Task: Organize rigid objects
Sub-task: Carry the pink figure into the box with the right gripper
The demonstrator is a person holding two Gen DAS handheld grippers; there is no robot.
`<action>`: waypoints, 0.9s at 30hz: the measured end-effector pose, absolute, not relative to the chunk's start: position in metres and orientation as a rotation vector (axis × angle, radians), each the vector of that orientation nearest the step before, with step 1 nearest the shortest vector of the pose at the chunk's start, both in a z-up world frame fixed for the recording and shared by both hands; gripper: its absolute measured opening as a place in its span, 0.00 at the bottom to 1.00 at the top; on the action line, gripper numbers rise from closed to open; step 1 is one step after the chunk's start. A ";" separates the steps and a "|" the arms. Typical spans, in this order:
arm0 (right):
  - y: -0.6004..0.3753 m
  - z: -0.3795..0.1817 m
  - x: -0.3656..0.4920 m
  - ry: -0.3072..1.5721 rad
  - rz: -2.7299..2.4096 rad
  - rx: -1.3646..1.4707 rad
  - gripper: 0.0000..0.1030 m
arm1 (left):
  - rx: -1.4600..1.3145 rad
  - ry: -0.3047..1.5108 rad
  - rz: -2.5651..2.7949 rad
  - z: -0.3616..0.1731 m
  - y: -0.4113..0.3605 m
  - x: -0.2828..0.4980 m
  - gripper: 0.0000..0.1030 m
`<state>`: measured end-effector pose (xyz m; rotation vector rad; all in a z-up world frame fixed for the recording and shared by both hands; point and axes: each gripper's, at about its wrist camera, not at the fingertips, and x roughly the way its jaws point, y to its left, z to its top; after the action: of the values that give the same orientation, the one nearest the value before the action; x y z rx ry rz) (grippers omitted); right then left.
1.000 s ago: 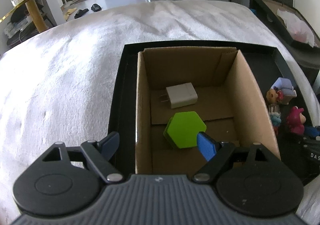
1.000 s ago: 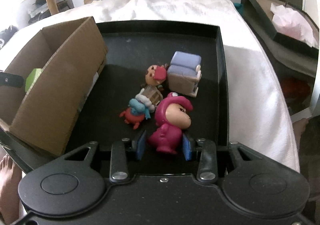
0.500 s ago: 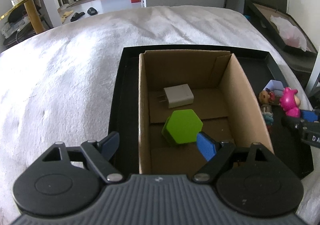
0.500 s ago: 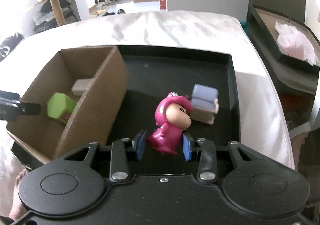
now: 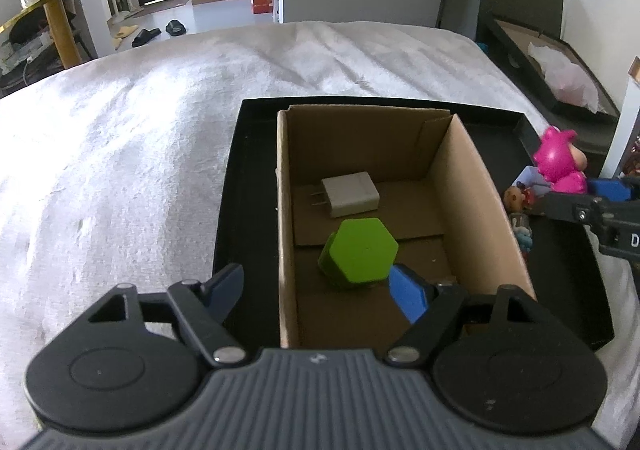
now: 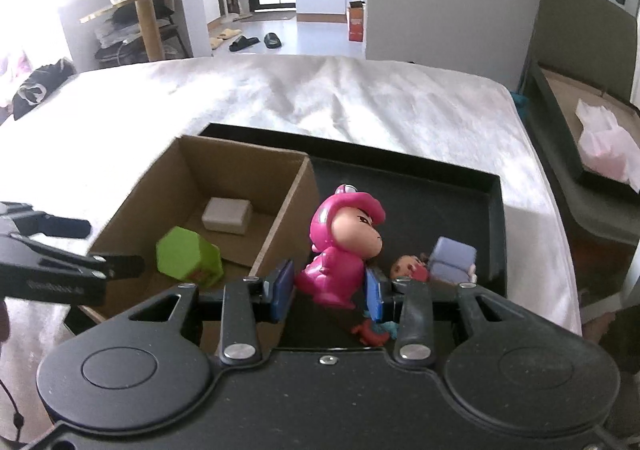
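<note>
My right gripper is shut on a pink figurine, held above the black tray just right of the cardboard box. From the left wrist view the figurine hangs at the far right, above the tray's edge. Inside the box lie a white charger and a green hexagonal block. My left gripper straddles the box's left wall, its jaws closing slightly. The pads press on nothing; the right finger is close to the green block.
On the tray, right of the box, remain a lilac sofa toy, a small doll and a red-and-blue toy. The tray sits on a white bedcover. A dark open box with pink tissue stands beside the bed on the right.
The right gripper has lifted the pink figurine off the tray and carried it up and left toward the box. The left gripper has barely moved.
</note>
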<state>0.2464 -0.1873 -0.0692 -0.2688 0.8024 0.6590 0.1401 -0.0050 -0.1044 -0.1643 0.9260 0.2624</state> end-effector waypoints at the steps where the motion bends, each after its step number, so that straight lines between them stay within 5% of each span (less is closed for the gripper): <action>1: -0.184 -0.068 0.246 0.800 0.663 -0.272 0.36 | -0.169 0.925 0.260 -0.105 -0.005 0.140 0.77; 8: -0.158 -0.063 0.238 0.793 0.705 -0.296 0.36 | -0.189 0.910 0.241 -0.105 -0.001 0.135 0.70; 19: -0.121 -0.076 0.232 0.814 0.754 -0.350 0.36 | -0.263 0.922 0.219 -0.115 0.013 0.130 0.36; 27: -0.104 -0.091 0.230 0.836 0.757 -0.433 0.36 | -0.264 0.910 0.229 -0.118 0.017 0.128 0.25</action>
<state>0.2299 -0.1036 -0.0907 -0.4328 0.8360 0.7566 0.1283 0.0171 -0.1177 -0.2640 0.9096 0.2288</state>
